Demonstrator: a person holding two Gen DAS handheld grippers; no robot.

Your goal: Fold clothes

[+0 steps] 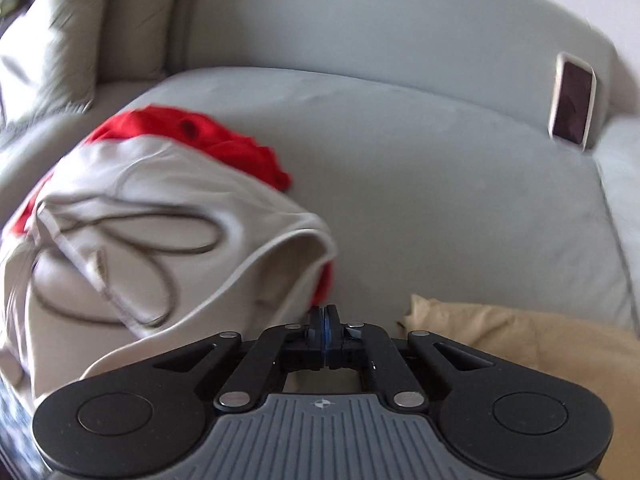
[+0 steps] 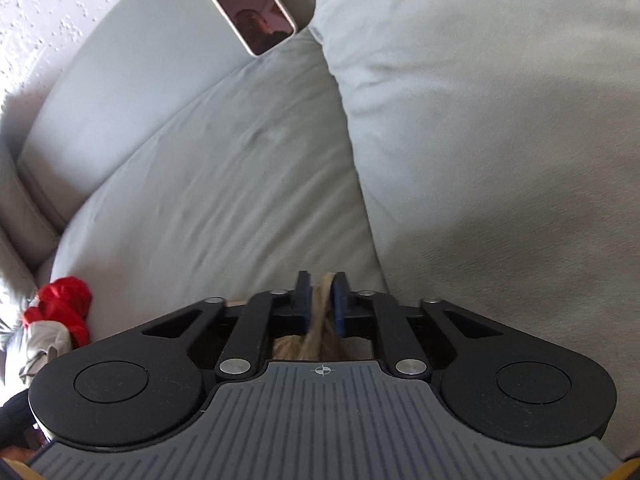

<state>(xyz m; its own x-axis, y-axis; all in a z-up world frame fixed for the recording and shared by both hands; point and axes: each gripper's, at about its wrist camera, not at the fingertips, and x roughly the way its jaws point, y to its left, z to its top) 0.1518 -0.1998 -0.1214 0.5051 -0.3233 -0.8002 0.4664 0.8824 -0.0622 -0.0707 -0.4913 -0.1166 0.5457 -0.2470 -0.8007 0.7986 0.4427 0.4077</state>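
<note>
- Beige fabric, a tan garment (image 1: 540, 344), is lying at the near edge of the sofa seat (image 1: 420, 184), just right of the left gripper (image 1: 325, 314) in the left wrist view.
- The left gripper's jaws are sitting pressed together, blue pads touching, with no cloth visible between them; whether a thin edge is caught there cannot be told.
- The right gripper (image 2: 322, 300) is pinching a bunched fold of the same tan garment (image 2: 320, 312); its jaws are standing narrowly apart with the cloth filling the gap and running back under the tool.
- A light grey garment (image 1: 160, 232) with a dark drawstring (image 1: 160, 236) is lying crumpled on the left of the seat, covering part of a red garment (image 1: 224, 140).
- In the right wrist view the red garment (image 2: 64, 304) is showing at the far left edge.
- A phone (image 1: 573, 100) in a pale case is leaning against the sofa's backrest (image 1: 380, 20), well apart from the clothes.
</note>
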